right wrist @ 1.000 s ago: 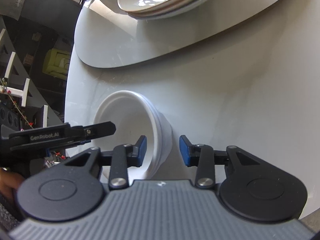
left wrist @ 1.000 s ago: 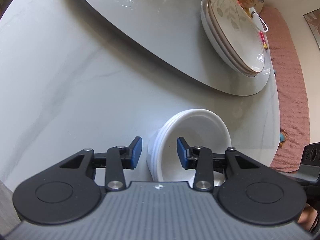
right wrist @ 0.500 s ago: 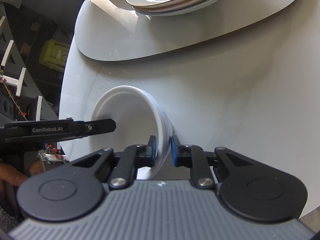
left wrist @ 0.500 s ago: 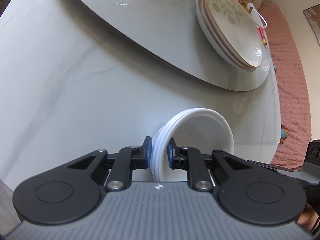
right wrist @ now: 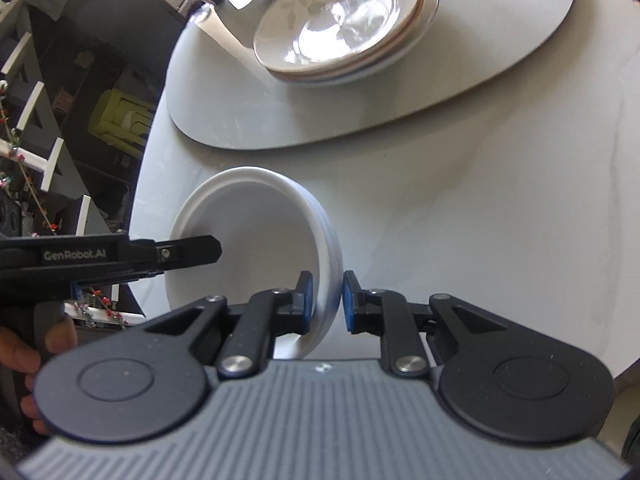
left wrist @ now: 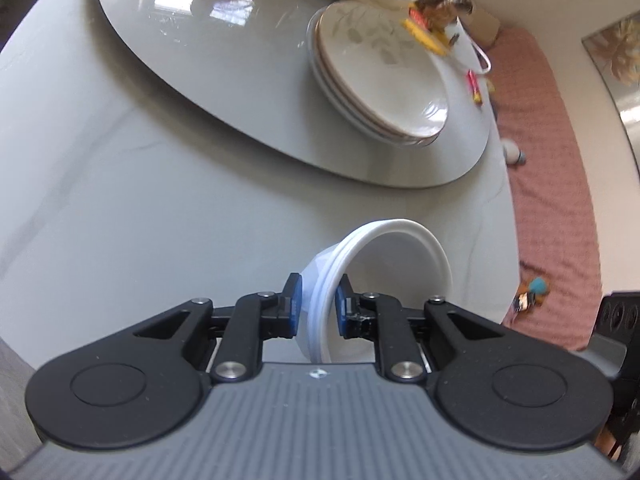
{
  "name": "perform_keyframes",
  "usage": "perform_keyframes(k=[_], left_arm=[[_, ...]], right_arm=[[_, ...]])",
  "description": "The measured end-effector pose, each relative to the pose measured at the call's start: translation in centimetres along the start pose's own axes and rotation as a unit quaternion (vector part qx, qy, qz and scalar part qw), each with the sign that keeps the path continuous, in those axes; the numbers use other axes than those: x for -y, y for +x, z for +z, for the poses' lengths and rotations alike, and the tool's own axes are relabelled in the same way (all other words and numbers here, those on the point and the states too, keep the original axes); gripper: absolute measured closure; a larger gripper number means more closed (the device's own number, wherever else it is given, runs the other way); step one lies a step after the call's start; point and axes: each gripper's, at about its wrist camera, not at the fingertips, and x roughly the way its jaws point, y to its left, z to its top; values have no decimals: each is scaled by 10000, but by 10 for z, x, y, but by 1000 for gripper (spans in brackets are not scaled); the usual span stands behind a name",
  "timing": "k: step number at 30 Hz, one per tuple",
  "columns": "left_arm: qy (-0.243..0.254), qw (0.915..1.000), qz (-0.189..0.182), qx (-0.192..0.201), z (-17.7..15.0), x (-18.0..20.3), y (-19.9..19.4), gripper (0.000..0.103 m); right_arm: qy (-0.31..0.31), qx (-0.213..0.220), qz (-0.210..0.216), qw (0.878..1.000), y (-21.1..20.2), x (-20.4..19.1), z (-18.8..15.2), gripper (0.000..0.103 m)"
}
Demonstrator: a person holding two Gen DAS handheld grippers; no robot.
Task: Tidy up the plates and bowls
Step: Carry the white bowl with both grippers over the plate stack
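A stack of nested white bowls (left wrist: 396, 264) is held between both grippers above the grey marble table. My left gripper (left wrist: 317, 304) is shut on the stack's left rim. My right gripper (right wrist: 324, 300) is shut on the opposite rim, and the stack also shows in the right wrist view (right wrist: 256, 240). The left gripper's finger (right wrist: 176, 250) reaches over the bowls in the right wrist view. A stack of leaf-patterned plates (left wrist: 384, 76) sits on the grey turntable (left wrist: 248, 92) beyond; it also shows in the right wrist view (right wrist: 340, 28).
The turntable (right wrist: 500, 44) fills the table's middle. A packet and small items (left wrist: 432, 16) lie past the plates. A pink rug (left wrist: 556, 184) lies on the floor to the right. Dark shelves and a chair (right wrist: 60, 80) stand past the table's left edge.
Both grippers closed on the bowl stack's rims, then lifted it off the table and moved it toward the turntable and plates.
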Motion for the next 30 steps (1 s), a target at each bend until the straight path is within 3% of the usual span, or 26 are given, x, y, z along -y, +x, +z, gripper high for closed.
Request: perform_keyframes(k=[10, 18, 24, 30], left_arm=[[-49, 9984, 23, 554, -23, 48, -24, 84], [-23, 9987, 163, 472, -36, 58, -22, 84], [-4, 9990, 197, 398, -20, 54, -17, 83], [-2, 9989, 149, 445, 20, 51, -11, 83]], right_arm=[[-415, 283, 168, 9986, -44, 14, 3, 84], [-486, 386, 177, 9979, -54, 23, 2, 84], [-431, 301, 158, 9985, -49, 22, 9, 84], [-414, 296, 92, 9987, -39, 16, 40, 84]])
